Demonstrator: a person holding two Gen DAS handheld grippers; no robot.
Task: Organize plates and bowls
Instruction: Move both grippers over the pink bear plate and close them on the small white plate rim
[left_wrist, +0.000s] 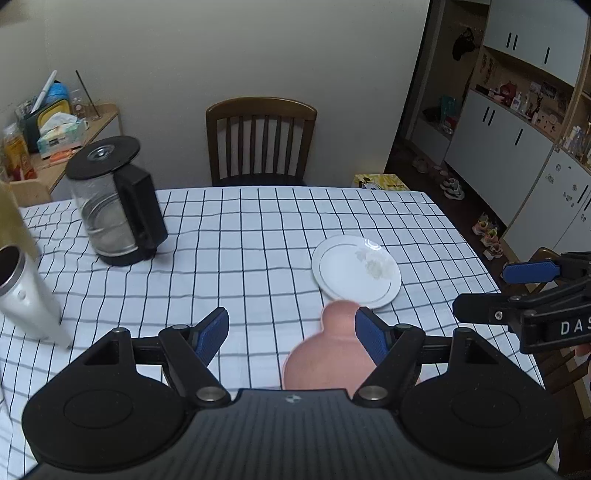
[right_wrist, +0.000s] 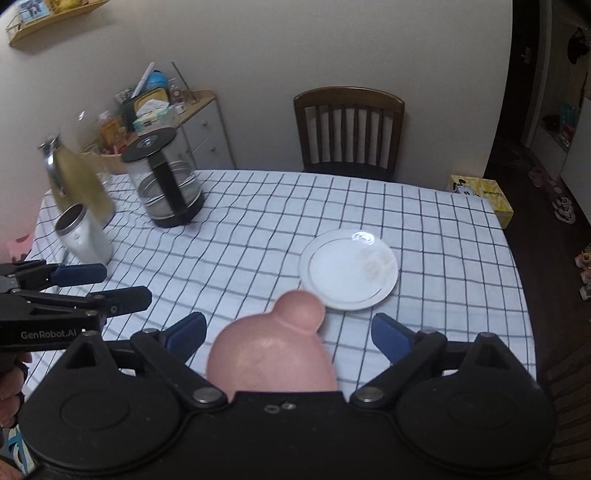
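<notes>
While both grippers, left (left_wrist: 291, 334) and right (right_wrist: 288, 334), hang open and empty, a careless reach could knock the pink dish (right_wrist: 271, 354) into the plate (right_wrist: 349, 269) at one o'clock.

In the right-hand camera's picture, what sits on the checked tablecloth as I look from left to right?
White cup → glass kettle → pink dish → white plate → yellow box at the table's far right edge.

Both wrist views look down, near; share white plate (left_wrist: 356, 271) (right_wrist: 349, 267).
</notes>
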